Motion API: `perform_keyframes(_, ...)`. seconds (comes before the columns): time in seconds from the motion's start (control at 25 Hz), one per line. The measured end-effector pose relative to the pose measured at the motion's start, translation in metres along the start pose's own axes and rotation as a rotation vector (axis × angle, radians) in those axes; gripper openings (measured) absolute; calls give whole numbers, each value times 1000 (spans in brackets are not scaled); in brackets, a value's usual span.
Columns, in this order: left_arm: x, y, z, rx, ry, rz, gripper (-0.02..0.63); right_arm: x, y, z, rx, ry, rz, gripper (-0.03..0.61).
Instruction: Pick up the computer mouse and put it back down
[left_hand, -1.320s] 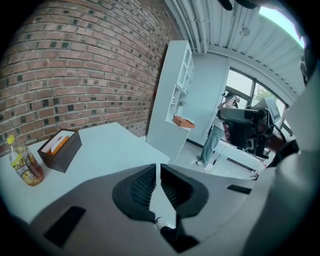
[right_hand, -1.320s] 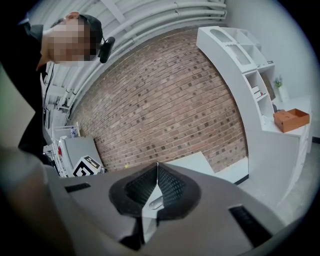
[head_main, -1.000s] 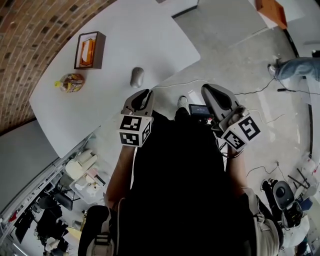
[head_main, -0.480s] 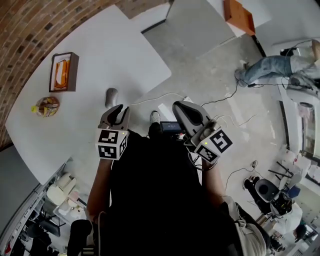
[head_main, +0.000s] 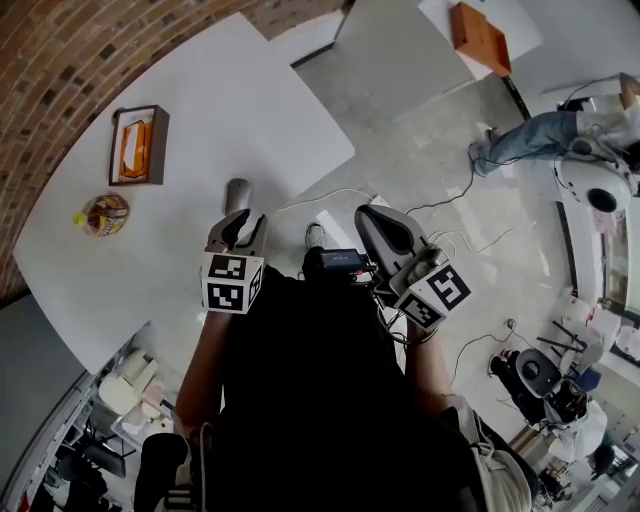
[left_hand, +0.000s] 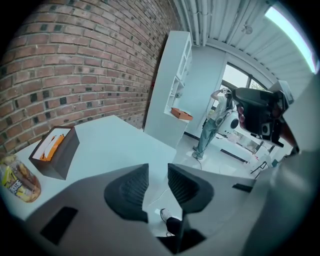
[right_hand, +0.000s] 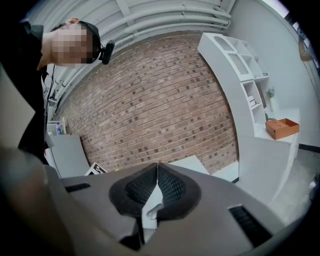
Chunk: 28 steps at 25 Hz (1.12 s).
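Note:
A grey computer mouse (head_main: 238, 195) lies near the front edge of the white table (head_main: 200, 110). My left gripper (head_main: 242, 217) hovers just short of it, tilted downward. In the left gripper view my left gripper (left_hand: 157, 176) shows a narrow gap between its pads; the jaws have just been opening and nothing is between them. That view does not show the mouse. My right gripper (head_main: 368, 214) hangs over the floor to the right of the table. In the right gripper view my right gripper (right_hand: 157, 169) has its pads touching and empty, aimed at the brick wall.
A wooden tissue box (head_main: 138, 145) and a snack bag (head_main: 103, 213) sit at the table's left. The table's right edge drops to a concrete floor with cables (head_main: 440, 205). A person in jeans (head_main: 530, 140) is far right. An orange tray (head_main: 480, 35) rests on a white shelf.
My left gripper has come closer to the mouse and lower, and its jaws have parted. My right gripper has drifted a little but stays over the floor, shut.

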<state>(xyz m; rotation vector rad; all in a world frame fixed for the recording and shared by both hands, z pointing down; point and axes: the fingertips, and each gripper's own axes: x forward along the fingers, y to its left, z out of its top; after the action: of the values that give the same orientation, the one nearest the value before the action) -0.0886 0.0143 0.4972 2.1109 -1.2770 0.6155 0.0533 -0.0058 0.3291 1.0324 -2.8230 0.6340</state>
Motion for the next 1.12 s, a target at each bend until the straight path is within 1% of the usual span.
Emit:
perform_keyframes(0.12, 0, 8, -5, 0, 11, 0, 121, 4, 6, -1, -10, 5, -7, 18)
perform_keyframes(0.28, -1, 21, -11, -12, 30, 19, 136, 12, 15, 3, 16, -13, 2, 18)
perform_keyframes(0.48, 5, 32, -16, -25, 50, 22, 164, 19, 16, 2, 9, -2, -4, 18)
perform_keyframes(0.84, 12, 51, -24, -50, 76, 39, 193, 29, 19, 2, 9, 33, -11, 18)
perform_keyframes(0.96, 15, 56, -28, -52, 89, 44, 208, 29, 16, -3, -21, 61, -29, 18)
perform_keyframes(1.08, 20, 61, -33, -56, 107, 44, 247, 36, 23, 1, 6, 45, -16, 18)
perform_keyframes(1.12, 22, 62, -35, -58, 112, 44, 249, 37, 23, 0, 1, 54, -18, 18)
